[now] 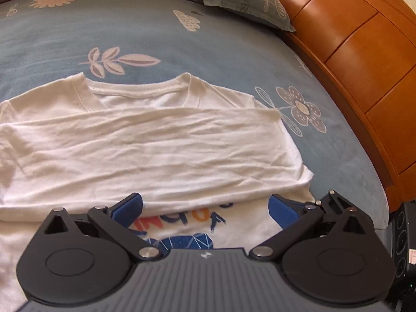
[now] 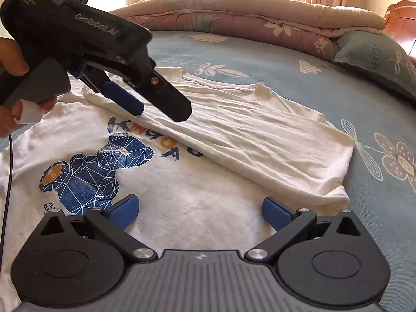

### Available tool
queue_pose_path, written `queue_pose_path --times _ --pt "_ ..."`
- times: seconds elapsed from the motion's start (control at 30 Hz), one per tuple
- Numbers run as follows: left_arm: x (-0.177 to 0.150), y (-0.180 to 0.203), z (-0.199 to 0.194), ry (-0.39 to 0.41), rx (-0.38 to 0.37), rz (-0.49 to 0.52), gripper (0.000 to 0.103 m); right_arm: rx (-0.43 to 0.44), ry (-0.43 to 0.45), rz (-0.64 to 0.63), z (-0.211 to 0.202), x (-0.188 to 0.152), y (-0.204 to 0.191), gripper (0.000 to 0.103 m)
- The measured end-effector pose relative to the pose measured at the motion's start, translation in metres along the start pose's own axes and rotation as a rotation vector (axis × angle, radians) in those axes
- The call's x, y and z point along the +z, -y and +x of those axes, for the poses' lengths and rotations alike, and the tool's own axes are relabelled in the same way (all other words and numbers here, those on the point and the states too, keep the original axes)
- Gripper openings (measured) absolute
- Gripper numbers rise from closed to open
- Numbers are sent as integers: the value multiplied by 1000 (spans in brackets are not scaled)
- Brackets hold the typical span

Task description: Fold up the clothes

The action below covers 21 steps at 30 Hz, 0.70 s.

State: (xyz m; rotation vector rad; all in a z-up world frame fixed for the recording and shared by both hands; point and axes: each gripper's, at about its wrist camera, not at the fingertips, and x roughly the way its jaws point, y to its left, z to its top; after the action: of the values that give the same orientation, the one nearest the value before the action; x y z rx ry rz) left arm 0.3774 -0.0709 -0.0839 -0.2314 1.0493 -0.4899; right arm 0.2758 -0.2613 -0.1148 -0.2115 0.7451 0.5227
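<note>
Your white T-shirt (image 2: 234, 135) lies flat on the bed (image 2: 325, 85), on a blue sheet printed with flowers and leaves. One side of it is folded over toward the middle — the folded panel runs from the collar down to the hem and covers part of the lettering, while the blue geometric bear print (image 2: 96, 174) stays exposed.

Your left hand-held gripper (image 2: 145, 109) hangs just above the folded edge near the lettering, its blue pads spread wide with nothing between them; your hand (image 2: 13, 59) grips its handle. Your right hand-held gripper (image 2: 200, 210) is over the bare lower front of the shirt, just beside the bear print — jaws wide, holding nothing.

A folded floral quilt (image 2: 247, 15) and a grey-green pillow (image 2: 374, 59) sit at the far edge, against the wooden headboard (image 1: 351, 52).
</note>
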Motion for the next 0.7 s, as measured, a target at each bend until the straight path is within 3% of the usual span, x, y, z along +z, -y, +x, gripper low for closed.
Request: queue_pose_path --times 0.17,0.4,0.53,0.6,0.7 --pt "-12 1 -9 -60 30 -18 102 -9 -12 1 4 3 -1 103" --pt "-60 5 -75 -76 27 -36 102 16 -11 43 -8 13 0 103" --pt "-91 4 -113 -66 9 -63 102 2 35 59 -32 19 -6 103" --pt "-107 0 -123 -81 -20 -86 102 -11 61 81 -49 13 -12 103" --pt "-130 -4 -133 -100 15 -81 102 -19 70 195 -73 -13 -20 103"
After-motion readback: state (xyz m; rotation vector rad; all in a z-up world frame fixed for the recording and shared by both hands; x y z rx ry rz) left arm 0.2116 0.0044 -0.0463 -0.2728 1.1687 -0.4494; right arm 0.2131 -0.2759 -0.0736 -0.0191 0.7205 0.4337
